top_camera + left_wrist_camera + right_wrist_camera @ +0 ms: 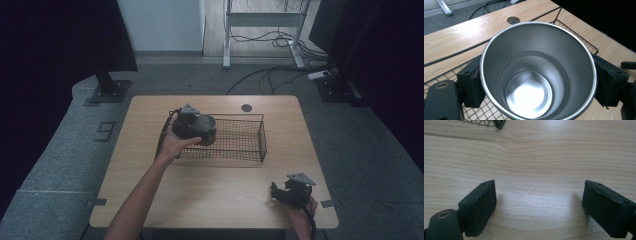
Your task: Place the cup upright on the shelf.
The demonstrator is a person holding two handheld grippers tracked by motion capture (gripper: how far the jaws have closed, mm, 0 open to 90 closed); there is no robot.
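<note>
A shiny steel cup (205, 123) hangs over the left end of a black wire basket (263, 136) in the high view, with my left gripper (201, 131) shut on it. In the left gripper view I look straight into the cup (534, 50); the gripper (540, 85) presses a black pad against each side of its rim, and basket mesh (574, 32) lies below. My right gripper (286, 193) rests low near the table's front right corner. In the right gripper view it (543, 206) stands open over bare wood, nothing between its pads.
The basket sits at the middle back of the wooden table (220, 190), its corner (496, 123) at the top of the right gripper view. A round cable hole (246, 107) lies behind the basket. Stands and cables occupy the floor beyond.
</note>
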